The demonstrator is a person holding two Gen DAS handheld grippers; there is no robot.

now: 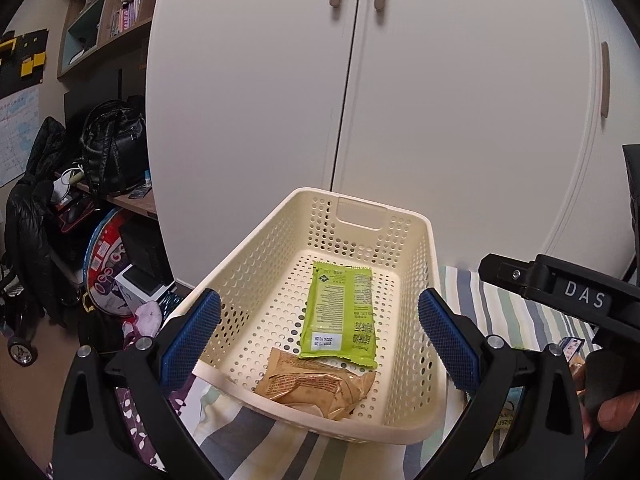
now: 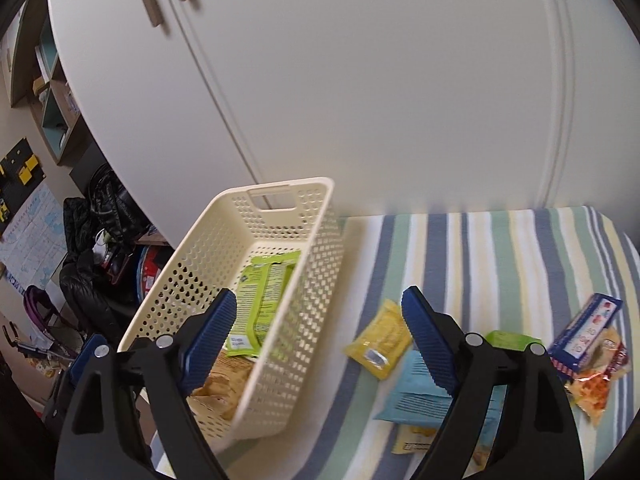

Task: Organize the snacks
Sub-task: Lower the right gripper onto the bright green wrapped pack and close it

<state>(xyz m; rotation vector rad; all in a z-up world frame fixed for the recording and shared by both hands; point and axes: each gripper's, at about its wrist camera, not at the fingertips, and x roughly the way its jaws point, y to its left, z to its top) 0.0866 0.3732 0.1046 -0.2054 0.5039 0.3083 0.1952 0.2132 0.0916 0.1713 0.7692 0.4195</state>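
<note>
A cream perforated basket (image 1: 416, 280) (image 2: 312, 264) stands on a striped blanket (image 2: 500, 248). Inside it lie a green snack packet (image 1: 340, 316) (image 2: 260, 300) and a tan packet (image 1: 316, 388) (image 2: 218, 384). My left gripper (image 1: 320, 340) is open above the basket's near end, nothing between its blue pads. My right gripper (image 2: 316, 340) is open too, straddling the basket's right wall, empty. Loose snacks rest on the blanket to the right: a yellow packet (image 2: 380, 340), a light-blue packet (image 2: 412, 396), a blue-and-white box (image 2: 584, 328) and an orange-red packet (image 2: 596, 384).
White wardrobe doors (image 1: 360, 100) rise right behind the basket. The other gripper's black body (image 1: 560, 284) and a hand (image 1: 616, 404) sit at the right of the left wrist view. Bags, a jacket (image 1: 32, 216) and clutter fill the floor on the left.
</note>
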